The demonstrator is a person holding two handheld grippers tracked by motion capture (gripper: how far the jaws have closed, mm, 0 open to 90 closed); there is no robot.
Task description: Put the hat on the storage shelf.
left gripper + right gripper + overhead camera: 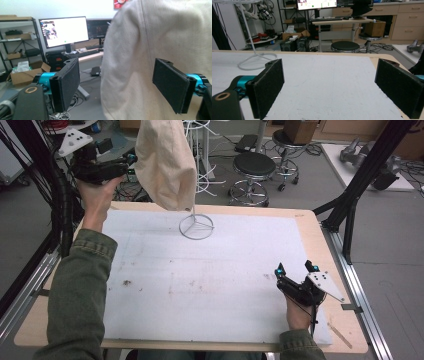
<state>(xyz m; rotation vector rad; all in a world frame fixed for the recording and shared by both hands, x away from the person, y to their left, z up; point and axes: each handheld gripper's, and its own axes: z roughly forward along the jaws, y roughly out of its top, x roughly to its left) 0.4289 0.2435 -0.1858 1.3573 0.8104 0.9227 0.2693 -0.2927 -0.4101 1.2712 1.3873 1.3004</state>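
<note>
One cream bag hangs on one white wire stand at the upper middle of the high view. The left gripper sits just left of it, jaws apart and not pressing the cloth. The right gripper, lower right, rests on the one table with jaws apart and empty.

Olive-green jacket sleeves with ribbed cuffs cover both forearms. The left gripper is a black body with teal jaw mounts, topped by a grey three-cornered plate dotted with holes. The right gripper matches: black housing, teal tips, grey plate, a black cable trailing back. Their pads are rectangular, black and rough-textured.
</note>
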